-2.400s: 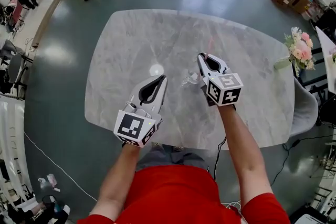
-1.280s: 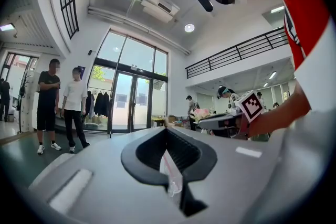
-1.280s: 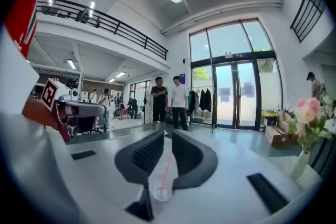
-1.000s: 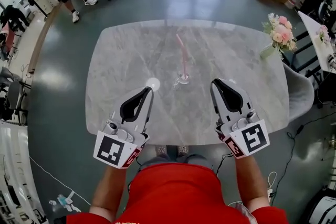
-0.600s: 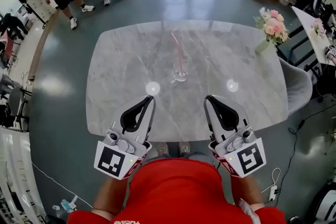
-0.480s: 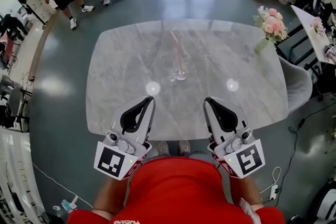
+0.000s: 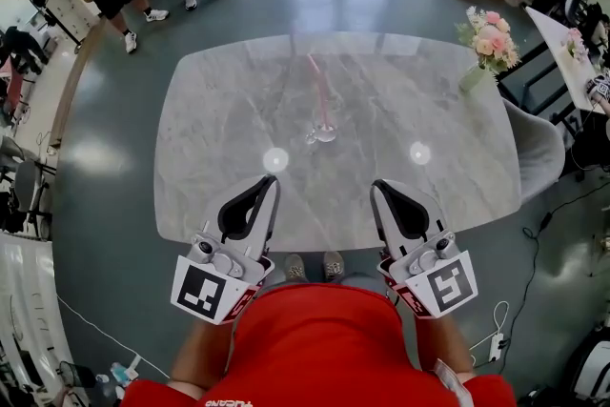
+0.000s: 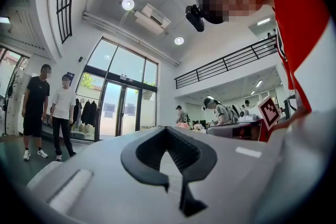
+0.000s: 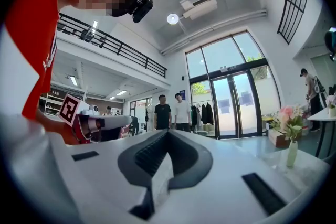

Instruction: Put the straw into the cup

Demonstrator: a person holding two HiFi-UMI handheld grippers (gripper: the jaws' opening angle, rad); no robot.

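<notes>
Both grippers have pulled back to the near edge of the marble table [image 7: 219, 110], away from the cup. On the left, the left gripper [image 7: 268, 181] has its jaws together on nothing. At centre, the pink straw [image 7: 317, 89] stands in the small clear cup [image 7: 324, 134], leaning far-left. On the right, the right gripper [image 7: 379, 188] is closed tight and empty. The straw looks light, thin and bendy, and the cup tippy. Any regrip belongs gently on the shaft above the rim.

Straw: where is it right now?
Head view: the pink straw stands tilted in the clear cup near the table centre, beyond the left hand-held gripper and right hand-held gripper, touching neither.
</notes>
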